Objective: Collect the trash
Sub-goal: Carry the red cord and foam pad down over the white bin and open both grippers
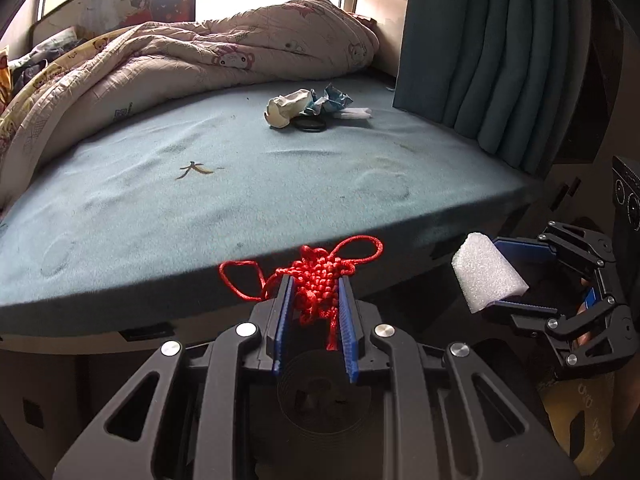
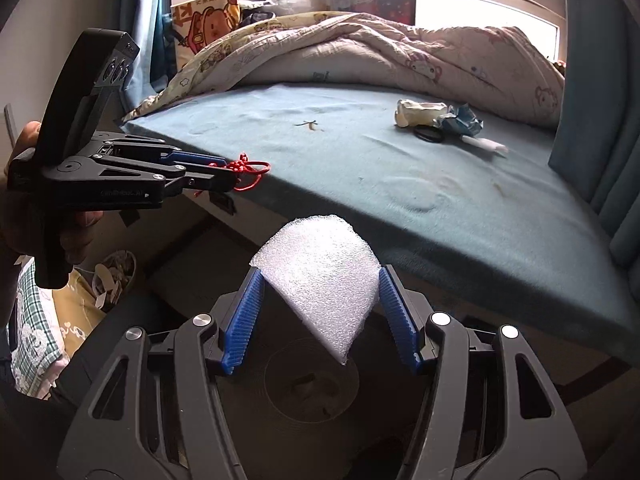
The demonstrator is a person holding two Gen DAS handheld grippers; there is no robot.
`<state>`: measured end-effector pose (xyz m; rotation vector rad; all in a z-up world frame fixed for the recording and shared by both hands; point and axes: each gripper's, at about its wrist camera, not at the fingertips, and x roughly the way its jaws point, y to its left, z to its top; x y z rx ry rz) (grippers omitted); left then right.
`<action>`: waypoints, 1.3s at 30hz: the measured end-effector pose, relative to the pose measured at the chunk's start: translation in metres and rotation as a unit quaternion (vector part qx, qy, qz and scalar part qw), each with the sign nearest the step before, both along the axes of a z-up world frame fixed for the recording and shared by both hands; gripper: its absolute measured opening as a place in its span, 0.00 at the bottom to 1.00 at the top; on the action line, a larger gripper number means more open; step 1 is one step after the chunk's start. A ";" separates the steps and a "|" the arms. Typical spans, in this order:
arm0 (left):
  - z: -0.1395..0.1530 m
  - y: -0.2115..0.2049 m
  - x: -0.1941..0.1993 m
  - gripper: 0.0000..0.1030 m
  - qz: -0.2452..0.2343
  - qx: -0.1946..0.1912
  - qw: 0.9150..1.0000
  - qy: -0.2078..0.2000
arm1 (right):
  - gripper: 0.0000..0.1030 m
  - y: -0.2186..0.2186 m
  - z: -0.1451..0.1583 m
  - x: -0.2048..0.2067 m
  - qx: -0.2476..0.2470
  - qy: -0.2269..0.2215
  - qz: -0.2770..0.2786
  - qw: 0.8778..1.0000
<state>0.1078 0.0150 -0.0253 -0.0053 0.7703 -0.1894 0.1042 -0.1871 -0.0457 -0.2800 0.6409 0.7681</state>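
My left gripper (image 1: pixel 316 284) is shut on a red knotted cord ornament (image 1: pixel 320 280), held just off the front edge of the bed. From the right wrist view that gripper (image 2: pixel 226 176) shows at the left with the red cord (image 2: pixel 246 169) at its tips. My right gripper (image 2: pixel 320 276) is shut on a white foam piece (image 2: pixel 320 284), also beside the bed edge; the left wrist view shows it (image 1: pixel 494 276) at the right. Farther back on the blue bed sheet (image 1: pixel 240 208) lie a crumpled cream wrapper (image 1: pixel 286 108), a blue wrapper (image 1: pixel 332 100), a black ring (image 1: pixel 310 125) and a banana peel scrap (image 1: pixel 196 170).
A rumpled cartoon-print quilt (image 1: pixel 180 64) covers the back of the bed. A teal curtain (image 1: pixel 500 48) hangs at the right. Below the bed edge, on the floor at the left, are slippers (image 2: pixel 114 276) and patterned cloth (image 2: pixel 36 336). A person's hand (image 2: pixel 24 136) holds the left gripper.
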 end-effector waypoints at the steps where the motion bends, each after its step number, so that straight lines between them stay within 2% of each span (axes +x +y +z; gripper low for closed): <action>1: -0.006 -0.002 -0.008 0.20 -0.002 -0.001 1.000 0.002 | 0.54 0.000 -0.005 -0.008 0.000 -0.001 0.001 1.000; 4: -0.026 -0.007 -0.031 0.20 -0.007 -0.005 1.000 0.010 | 0.54 -0.001 -0.027 -0.027 0.003 0.011 0.006 1.000; 7: -0.053 -0.016 -0.048 0.20 -0.013 -0.007 1.000 0.021 | 0.54 0.001 -0.062 -0.037 -0.010 0.033 0.007 0.999; 11: -0.110 -0.026 -0.050 0.20 -0.020 -0.011 0.998 0.058 | 0.54 0.003 -0.120 -0.034 -0.042 0.072 -0.001 0.996; 19: -0.230 -0.034 -0.009 0.20 -0.031 -0.004 0.992 0.122 | 0.54 0.012 -0.228 0.003 -0.068 0.155 -0.006 0.986; 25: -0.301 -0.027 0.022 0.20 -0.032 -0.011 0.987 0.159 | 0.54 0.026 -0.296 0.030 -0.080 0.197 -0.002 0.977; 28: -0.337 -0.024 0.035 0.20 -0.031 -0.012 0.981 0.189 | 0.54 0.035 -0.324 0.042 -0.110 0.212 0.016 0.971; 32: -0.378 -0.025 0.052 0.20 -0.039 -0.012 0.973 0.229 | 0.54 0.046 -0.353 0.060 -0.136 0.233 0.028 0.963; 35: -0.400 -0.025 0.064 0.21 -0.053 -0.015 0.968 0.246 | 0.54 0.053 -0.378 0.070 -0.150 0.263 0.031 0.952; 39: -0.426 -0.022 0.078 0.22 -0.059 -0.025 0.962 0.267 | 0.54 0.065 -0.406 0.067 -0.179 0.281 0.043 0.942</action>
